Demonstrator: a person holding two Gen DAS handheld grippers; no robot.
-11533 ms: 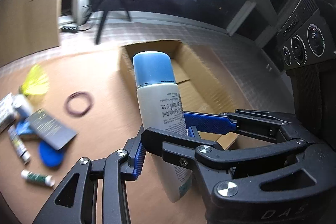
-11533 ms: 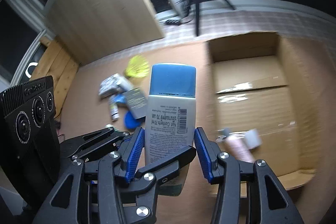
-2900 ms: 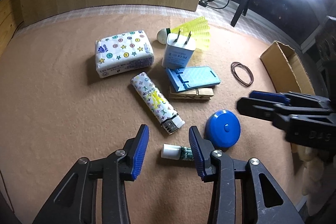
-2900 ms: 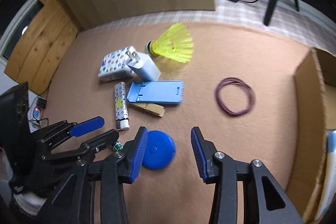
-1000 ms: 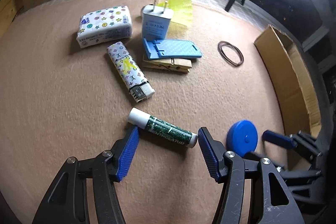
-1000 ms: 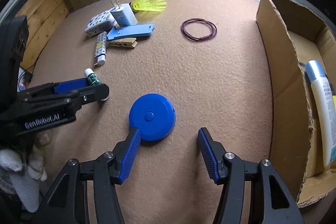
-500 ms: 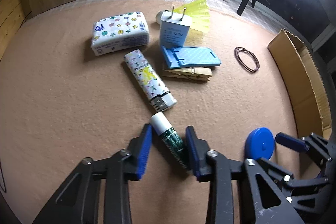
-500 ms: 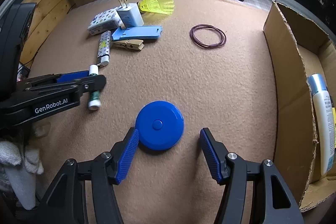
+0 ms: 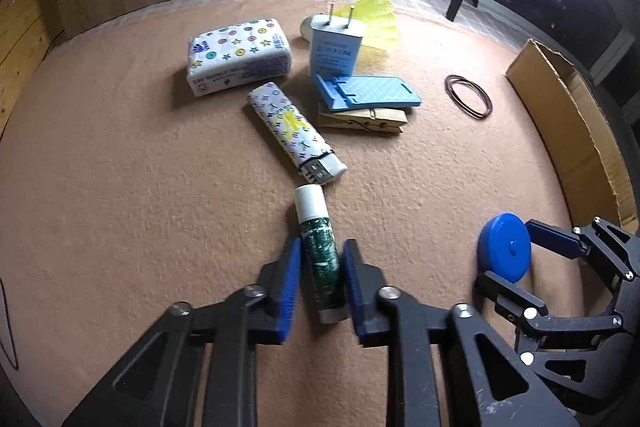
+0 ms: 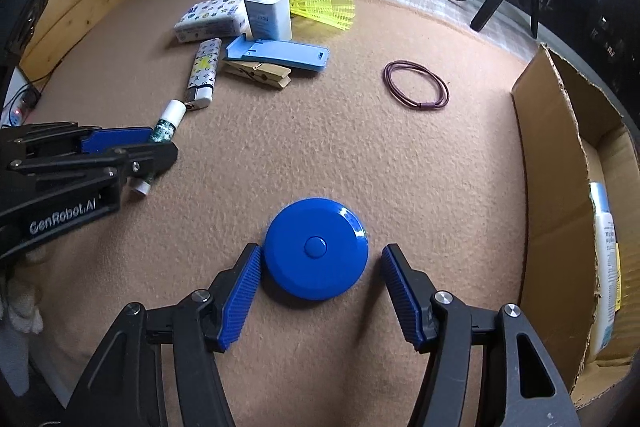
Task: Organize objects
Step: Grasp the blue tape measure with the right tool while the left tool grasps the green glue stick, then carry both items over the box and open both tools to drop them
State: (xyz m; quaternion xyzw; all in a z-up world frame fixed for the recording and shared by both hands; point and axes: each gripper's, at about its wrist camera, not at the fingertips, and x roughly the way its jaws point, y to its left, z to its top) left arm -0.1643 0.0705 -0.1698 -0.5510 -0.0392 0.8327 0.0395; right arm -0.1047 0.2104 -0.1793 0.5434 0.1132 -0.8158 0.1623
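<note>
A green lip balm tube with a white cap lies on the tan carpet, and my left gripper is shut on its lower half, both blue pads pressing its sides. From the right wrist view that tube sticks out of the left gripper at the left. A round blue disc lies flat between the jaws of my right gripper. Those jaws are closing; the left pad is at the disc's rim and a gap remains at the right pad. The disc also shows at the right of the left wrist view.
Behind lie a patterned lighter, a tissue pack, a plug charger, a blue phone stand on a clothespin, a yellow shuttlecock and a hair tie. An open cardboard box at the right holds a white bottle.
My left jaws have shut on the lip balm tube, which turned to lie along the fingers. My right gripper has moved in around the blue disc and narrowed slightly.
</note>
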